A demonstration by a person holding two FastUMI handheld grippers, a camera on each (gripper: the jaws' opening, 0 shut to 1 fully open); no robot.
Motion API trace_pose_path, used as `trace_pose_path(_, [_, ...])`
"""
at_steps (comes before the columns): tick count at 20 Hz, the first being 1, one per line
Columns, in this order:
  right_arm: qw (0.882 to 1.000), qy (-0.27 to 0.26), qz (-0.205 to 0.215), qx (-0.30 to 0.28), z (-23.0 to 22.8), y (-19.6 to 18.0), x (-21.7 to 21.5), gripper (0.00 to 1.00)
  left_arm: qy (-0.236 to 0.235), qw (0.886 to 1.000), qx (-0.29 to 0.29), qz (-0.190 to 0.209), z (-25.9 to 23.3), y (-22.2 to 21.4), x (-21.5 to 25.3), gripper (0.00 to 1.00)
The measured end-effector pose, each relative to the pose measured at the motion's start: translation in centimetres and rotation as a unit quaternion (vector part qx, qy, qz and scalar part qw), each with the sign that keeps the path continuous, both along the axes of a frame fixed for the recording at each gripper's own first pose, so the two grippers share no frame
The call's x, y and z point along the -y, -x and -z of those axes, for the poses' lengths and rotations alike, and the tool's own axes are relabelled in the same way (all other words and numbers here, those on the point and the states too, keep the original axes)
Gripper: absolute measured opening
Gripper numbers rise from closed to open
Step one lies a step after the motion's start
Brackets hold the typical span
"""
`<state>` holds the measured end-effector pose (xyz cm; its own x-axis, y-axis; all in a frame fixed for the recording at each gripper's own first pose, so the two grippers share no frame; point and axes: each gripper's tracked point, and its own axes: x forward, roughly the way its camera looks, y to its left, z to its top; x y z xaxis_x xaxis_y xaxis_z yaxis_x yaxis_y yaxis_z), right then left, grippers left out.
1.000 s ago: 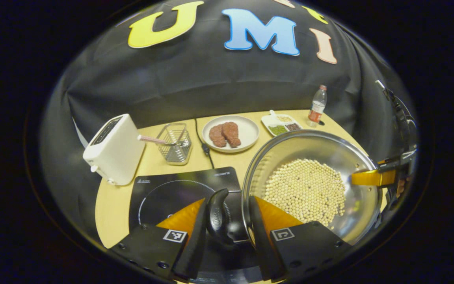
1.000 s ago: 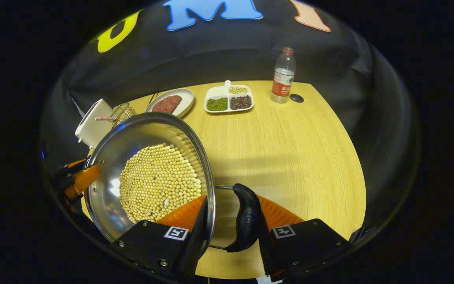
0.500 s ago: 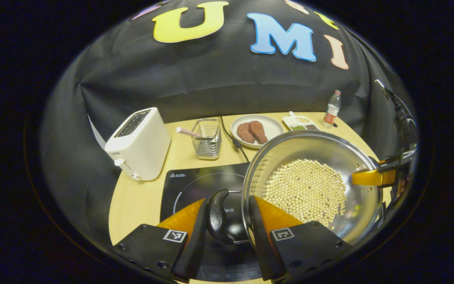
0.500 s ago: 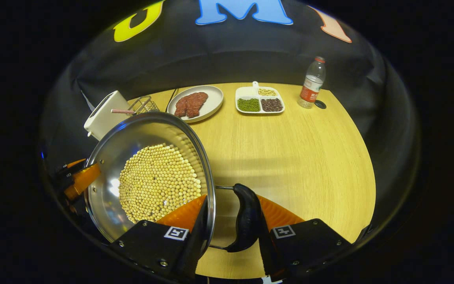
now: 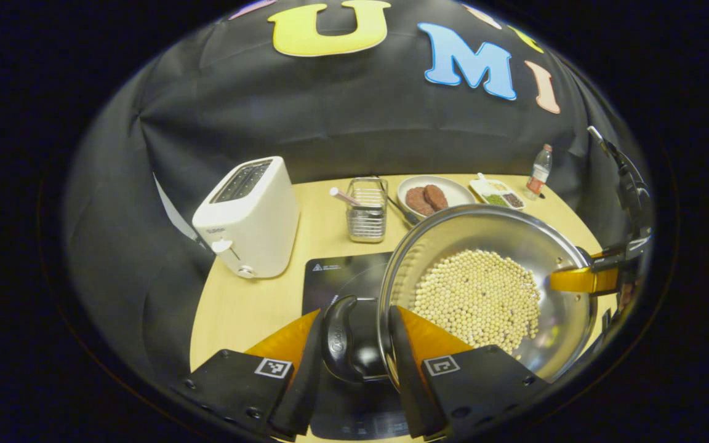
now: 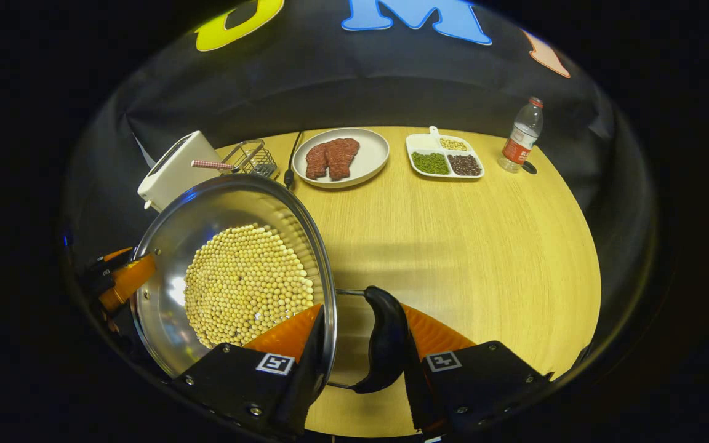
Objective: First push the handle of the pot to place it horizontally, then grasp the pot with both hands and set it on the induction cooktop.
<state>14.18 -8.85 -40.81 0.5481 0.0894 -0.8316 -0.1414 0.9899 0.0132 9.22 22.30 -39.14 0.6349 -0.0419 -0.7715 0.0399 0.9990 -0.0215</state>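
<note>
— Beans are our first worry. The pot is loaded with them and we judge it heavy, carried in the air between our two grippers. If one side dips, they roll to the low wall and could spill over the rim.

— What would make it dip?

— Uneven hands. Our left gripper is clamped with one finger outside the left handle and the other inside the pot wall, so both press on the pot. Our right gripper does the same on the right handle, one finger inside the wall, one against the handle's outer side. If either hand drops faster or pulls away, a handle could slip through the fingers.

— And the cooktop?

— In the left gripper view it lies just ahead of and beneath our left gripper, on the table, dark glass partly hidden under the pot. The pot seems to hang partly over it, with most of the bowl off to that gripper's right. Setting down now could leave it off centre or with an edge off the glass.

— Anything close enough to hit?

— Ahead of the left gripper stand a toaster and a wire basket. Swinging too far forward could bump them.
</note>
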Motion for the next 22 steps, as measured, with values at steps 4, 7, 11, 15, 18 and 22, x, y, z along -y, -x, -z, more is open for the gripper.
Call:
trace_pose_path(4, [1.0,0.002,0.0,-0.001,0.0,-0.2,0.0,0.63,0.001,1.0,-0.002,-0.008,0.8,-0.3,-2.5,0.6])
trace_pose_path(7, [1.0,0.002,0.001,-0.003,0.0,-0.2,0.0,0.63,0.001,1.0,-0.004,-0.012,1.4,-0.7,-4.3,0.64])
trace_pose_path(11, [1.0,0.008,0.005,-0.004,-0.3,-0.2,0.1,0.63,0.01,1.0,-0.01,-0.015,2.6,-1.4,-5.9,0.6])
trace_pose_path(15, [1.0,0.007,0.018,-0.007,-0.2,0.3,0.1,0.63,0.013,1.0,-0.012,-0.01,3.6,-2.3,-6.9,0.6])
trace_pose_path(18, [1.0,0.008,0.022,-0.01,-0.4,0.3,0.0,0.63,0.018,1.0,-0.018,-0.006,4.2,-2.4,-7.1,0.6])
trace_pose_path(22, [1.0,0.006,0.026,-0.01,-0.4,0.3,0.0,0.63,0.015,1.0,-0.014,-0.002,4.3,-2.8,-7.2,0.6])
